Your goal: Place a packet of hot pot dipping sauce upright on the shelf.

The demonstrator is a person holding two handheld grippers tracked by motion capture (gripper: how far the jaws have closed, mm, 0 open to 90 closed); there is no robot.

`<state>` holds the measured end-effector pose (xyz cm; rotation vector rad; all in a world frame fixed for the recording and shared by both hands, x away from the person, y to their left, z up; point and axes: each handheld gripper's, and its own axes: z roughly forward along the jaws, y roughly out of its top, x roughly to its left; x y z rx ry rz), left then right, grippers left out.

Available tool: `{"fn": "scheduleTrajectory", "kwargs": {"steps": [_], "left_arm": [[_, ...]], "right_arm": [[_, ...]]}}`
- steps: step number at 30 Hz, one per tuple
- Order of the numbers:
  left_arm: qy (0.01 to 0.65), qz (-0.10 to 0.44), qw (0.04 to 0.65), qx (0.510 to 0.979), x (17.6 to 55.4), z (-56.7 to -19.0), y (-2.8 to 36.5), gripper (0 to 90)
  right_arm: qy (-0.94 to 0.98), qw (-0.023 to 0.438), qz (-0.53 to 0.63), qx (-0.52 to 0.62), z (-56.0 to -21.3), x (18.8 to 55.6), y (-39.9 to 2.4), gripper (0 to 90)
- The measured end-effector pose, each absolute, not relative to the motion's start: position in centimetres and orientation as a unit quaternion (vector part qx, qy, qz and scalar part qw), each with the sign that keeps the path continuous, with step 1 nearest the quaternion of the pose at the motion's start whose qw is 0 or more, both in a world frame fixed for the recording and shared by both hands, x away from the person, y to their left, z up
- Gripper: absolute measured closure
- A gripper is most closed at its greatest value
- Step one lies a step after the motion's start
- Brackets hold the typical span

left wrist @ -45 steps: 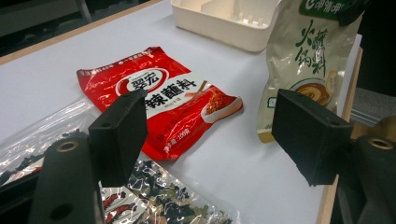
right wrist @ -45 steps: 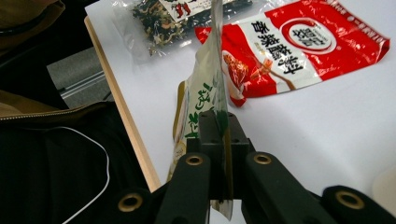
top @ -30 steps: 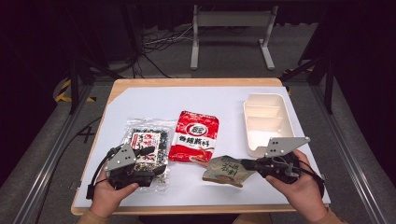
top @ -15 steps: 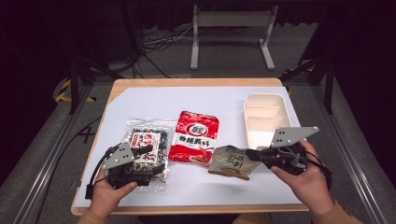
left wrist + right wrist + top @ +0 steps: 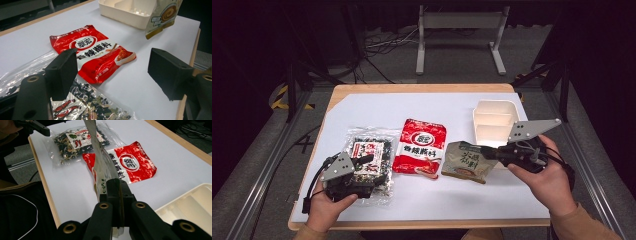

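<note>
Right gripper view: my right gripper (image 5: 117,187) pinches the tan pouch (image 5: 100,162) by its edge, lifted near the table's (image 5: 362,107) right edge beside the tray (image 5: 494,117). Light, floppy, slick; grip the seam. Left gripper (image 5: 112,72) gapes.

Beige-green sauce packet (image 5: 466,163): flat foil pouch, swirl picture and dark lettering on face, gold lower edge. Lifted off white table surface, hanging tilted, one edge pinched between closed jaws of right gripper (image 5: 490,152). In high view it sits between red packet and cream tray, just in front of tray's near corner. In right gripper view pouch (image 5: 100,162) stands edge-on, rising from jaws, slightly bowed. In left gripper view pouch (image 5: 163,17) hangs in front of tray, lower corner clear of table.
</note>
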<state>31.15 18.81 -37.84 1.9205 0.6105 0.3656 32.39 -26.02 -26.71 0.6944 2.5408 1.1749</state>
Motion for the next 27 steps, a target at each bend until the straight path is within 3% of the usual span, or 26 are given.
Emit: {"fn": "scheduleTrajectory", "kwargs": {"steps": [27], "left_arm": [[0.258, 0.155, 0.519, 0.800, 31.3, -38.1, 18.9, 24.6]], "right_arm": [[0.870, 0.171, 0.397, 0.236, -22.8, 35.8, -27.2, 89.5]]}}
